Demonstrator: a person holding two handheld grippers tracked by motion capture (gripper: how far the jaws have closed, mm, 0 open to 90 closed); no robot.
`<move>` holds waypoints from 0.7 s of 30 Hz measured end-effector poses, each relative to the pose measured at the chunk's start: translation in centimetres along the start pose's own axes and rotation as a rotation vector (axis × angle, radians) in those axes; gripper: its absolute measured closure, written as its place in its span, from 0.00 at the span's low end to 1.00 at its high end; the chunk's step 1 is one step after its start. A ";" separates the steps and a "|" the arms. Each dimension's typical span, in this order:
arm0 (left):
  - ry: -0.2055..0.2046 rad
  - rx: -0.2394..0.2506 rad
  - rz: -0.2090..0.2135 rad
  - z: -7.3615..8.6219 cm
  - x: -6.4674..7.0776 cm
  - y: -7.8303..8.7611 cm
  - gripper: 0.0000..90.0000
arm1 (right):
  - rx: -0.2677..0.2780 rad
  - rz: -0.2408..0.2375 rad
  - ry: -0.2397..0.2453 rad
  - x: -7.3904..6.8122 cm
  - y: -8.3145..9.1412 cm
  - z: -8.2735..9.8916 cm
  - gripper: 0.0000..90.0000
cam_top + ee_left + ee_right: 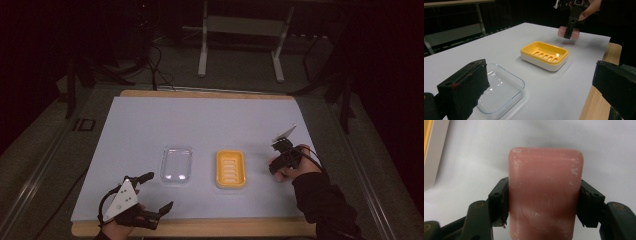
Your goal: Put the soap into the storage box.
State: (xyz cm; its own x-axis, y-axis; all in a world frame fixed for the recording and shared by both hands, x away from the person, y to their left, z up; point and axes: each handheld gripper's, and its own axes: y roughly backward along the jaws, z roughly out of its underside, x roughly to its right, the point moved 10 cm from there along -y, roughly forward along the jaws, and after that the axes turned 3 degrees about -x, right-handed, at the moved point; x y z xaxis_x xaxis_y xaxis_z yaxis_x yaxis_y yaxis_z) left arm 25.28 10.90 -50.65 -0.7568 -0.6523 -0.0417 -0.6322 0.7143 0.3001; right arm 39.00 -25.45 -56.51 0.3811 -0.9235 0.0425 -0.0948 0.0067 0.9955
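— What is in your right gripper [544, 202]?

— A pink soap bar [545, 195]. My jaws are pressed against its two sides, and the bar stands up between them. From the left gripper view the soap [569, 32] hangs just above the white sheet [544, 92], at the far right, a faint shadow beneath it.

— And from above?

— My right gripper [280, 161] sits right of the yellow dish [230, 169], apart from it, my hand [295, 167] wrapped round the handle. The soap itself is hard to make out there.

— Where is the dish?

— Near the middle of the sheet [150, 120], slotted tray up, on a white base [541, 63]. Left of it, just beside, lies a clear lid [177, 163], hollow side up.

— Your left gripper [155, 192]?

— At the near left corner of the sheet, jaws spread wide, gripping nothing. Its grey plate [121, 199] faces up. In its own view the lid [499, 91] lies close to the left jaw, and the table's wooden edge [596, 105] runs by the right one.

— Beyond the table?

— Dark floor, a metal stand [240, 37], some cables [157, 65].
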 end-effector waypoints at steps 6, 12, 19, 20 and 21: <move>-0.008 -0.008 -0.013 -0.2 -0.1 -0.4 0.01 | 0.006 -0.009 -0.036 -1.0 0.5 -0.1 0.41; -0.026 -0.020 -0.018 -0.3 0.0 -0.9 0.01 | 0.020 -0.013 -0.083 -1.7 1.0 -0.3 0.41; -0.018 -0.023 -0.020 -0.4 -0.1 -1.1 0.01 | 0.039 -0.008 -0.161 -2.2 1.6 -0.3 0.41; -0.019 -0.022 -0.019 -0.4 -0.1 -1.1 0.01 | 0.040 -0.006 -0.167 -2.3 1.7 -0.3 0.41; -0.019 -0.023 -0.021 -0.4 -0.1 -1.2 0.01 | 0.038 -0.004 -0.167 -2.4 1.7 -0.3 0.41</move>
State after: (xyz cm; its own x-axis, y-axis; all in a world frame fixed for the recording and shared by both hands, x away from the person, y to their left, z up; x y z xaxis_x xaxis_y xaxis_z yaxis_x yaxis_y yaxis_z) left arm 26.17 9.99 -50.58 -0.7464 -0.6621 -0.0665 -0.6444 0.6943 0.3205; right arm 38.19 -23.09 -54.89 0.2240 -0.9744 0.0208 -0.1298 -0.0087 0.9915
